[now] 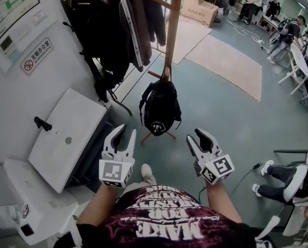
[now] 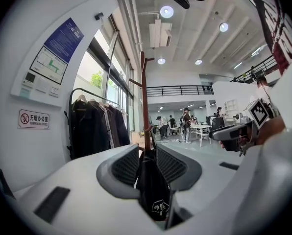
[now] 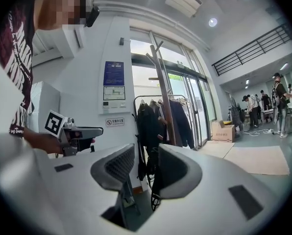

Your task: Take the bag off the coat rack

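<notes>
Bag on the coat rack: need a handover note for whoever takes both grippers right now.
Left gripper: jaws apart, nothing held, aimed at the bag but short of it.
Right gripper: jaws apart, nothing held, level with the left and also short of the bag.
Bag: a black backpack hanging by its top loop from a low peg on the wooden coat rack, straight ahead between the two grippers.
Done: approach only; the bag is untouched and on its peg.
Left: close in, shut a gripper on the loop or strap, lift the bag clear of the peg.
</notes>
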Tool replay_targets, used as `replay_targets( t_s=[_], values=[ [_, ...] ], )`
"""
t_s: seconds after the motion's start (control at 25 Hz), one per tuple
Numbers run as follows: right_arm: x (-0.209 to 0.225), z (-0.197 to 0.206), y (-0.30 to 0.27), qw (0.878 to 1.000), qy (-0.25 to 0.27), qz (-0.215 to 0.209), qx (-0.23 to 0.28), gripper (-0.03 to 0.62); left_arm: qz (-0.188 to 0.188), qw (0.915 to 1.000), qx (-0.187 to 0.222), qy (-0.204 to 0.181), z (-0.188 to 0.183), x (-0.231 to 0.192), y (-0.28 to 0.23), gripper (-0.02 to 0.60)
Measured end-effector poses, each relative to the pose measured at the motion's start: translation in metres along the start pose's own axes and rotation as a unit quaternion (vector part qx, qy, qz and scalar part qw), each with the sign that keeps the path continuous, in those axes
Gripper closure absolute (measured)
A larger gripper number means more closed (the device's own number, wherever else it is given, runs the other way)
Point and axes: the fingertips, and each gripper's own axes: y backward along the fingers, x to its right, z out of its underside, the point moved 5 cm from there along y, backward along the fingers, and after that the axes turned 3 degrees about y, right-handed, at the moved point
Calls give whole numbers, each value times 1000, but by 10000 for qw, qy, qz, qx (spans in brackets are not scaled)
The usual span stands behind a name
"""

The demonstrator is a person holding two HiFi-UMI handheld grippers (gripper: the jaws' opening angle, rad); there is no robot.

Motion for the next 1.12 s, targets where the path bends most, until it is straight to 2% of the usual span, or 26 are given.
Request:
replay_targets(
  t_s=[0.4, 0.72, 1.12],
  values=[
    [27, -6, -46, 10000, 41, 28, -86, 445, 154, 9998, -95, 57, 5, -22, -49, 483],
    [30, -19, -76, 9999, 128, 96, -54, 445, 244, 9997, 7, 59, -7, -47, -71, 483],
    [22, -30, -86, 9989, 302, 360, -45, 445, 597, 9981, 143, 103, -13, -62, -90, 483]
  ],
)
